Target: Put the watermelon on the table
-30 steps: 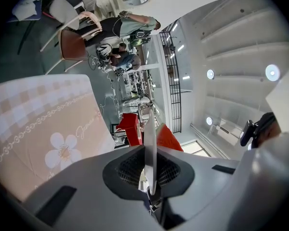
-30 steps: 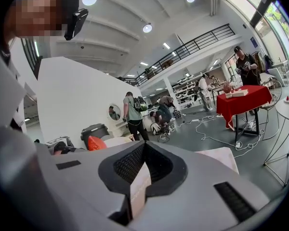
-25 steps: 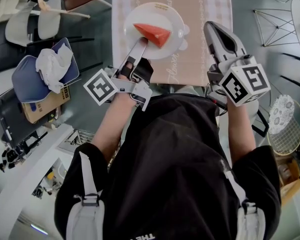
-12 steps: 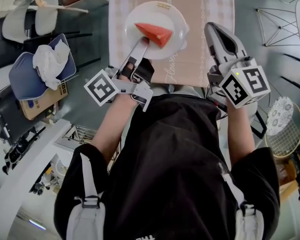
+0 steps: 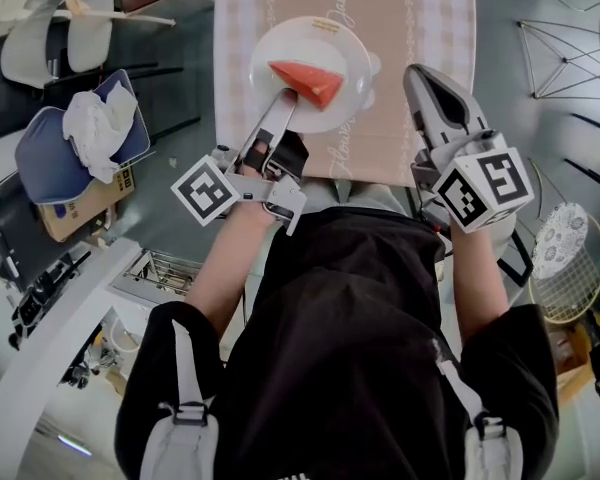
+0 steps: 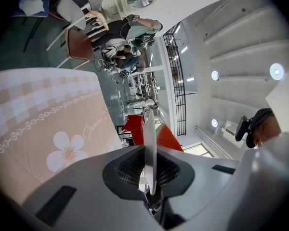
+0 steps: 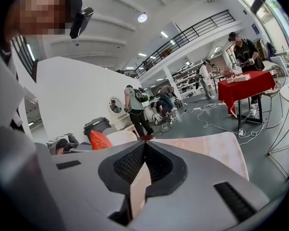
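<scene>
Beige cloth-covered bench [image 5: 430, 28]. Left hand-held gripper [image 5: 288, 98] clenches the rim of a round white plate [image 5: 320, 36]; a red watermelon wedge [image 5: 308, 80] lies on it just past the tips. Right hand-held gripper [image 5: 418, 72] clenched, empty.

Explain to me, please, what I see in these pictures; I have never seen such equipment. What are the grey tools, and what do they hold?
There is no robot here: a person holds a two-jaw gripper in each hand. The head view comes from a camera on the person's head, looking down. Each gripper view comes from a camera riding on that gripper, looking along its jaws. The cubes with square markers belong to the grippers.

The left gripper is shut on the rim of a white plate, and a slice of watermelon lies on the plate. The plate is over a table covered with a beige flowered cloth; whether it rests there I cannot tell. The right gripper is shut and empty, near the table's edge.
</scene>
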Demonstrator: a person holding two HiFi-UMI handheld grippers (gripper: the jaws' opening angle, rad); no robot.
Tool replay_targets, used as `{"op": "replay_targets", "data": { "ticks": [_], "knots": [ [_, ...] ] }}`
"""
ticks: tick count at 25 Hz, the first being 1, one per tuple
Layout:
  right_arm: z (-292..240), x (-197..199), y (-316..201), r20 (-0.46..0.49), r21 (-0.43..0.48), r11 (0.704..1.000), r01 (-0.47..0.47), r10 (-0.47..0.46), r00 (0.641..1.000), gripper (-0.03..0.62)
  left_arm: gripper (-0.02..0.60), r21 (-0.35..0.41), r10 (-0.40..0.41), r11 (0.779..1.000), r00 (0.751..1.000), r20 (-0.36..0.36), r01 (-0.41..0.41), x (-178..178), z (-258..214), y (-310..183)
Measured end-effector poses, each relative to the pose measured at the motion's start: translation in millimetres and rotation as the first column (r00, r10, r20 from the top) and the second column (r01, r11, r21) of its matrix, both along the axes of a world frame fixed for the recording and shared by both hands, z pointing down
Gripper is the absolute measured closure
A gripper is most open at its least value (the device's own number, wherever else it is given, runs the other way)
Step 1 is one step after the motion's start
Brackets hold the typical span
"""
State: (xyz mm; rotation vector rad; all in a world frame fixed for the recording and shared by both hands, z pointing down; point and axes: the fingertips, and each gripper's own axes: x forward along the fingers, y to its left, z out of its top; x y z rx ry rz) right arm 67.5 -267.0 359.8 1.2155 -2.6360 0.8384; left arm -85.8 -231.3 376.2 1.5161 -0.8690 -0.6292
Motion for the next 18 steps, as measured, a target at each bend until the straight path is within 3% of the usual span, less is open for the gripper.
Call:
{"op": "replay_targets", "data": {
  "ticks": [18],
  "knots": [
    [47,-3,-5,-0.006,-0.058,0.998,0.021,-0.022,1.0,0.58,0.555,-0.031,0.005,1.0,1.0,0.023,-0.004,6,52,-8]
  ]
}}
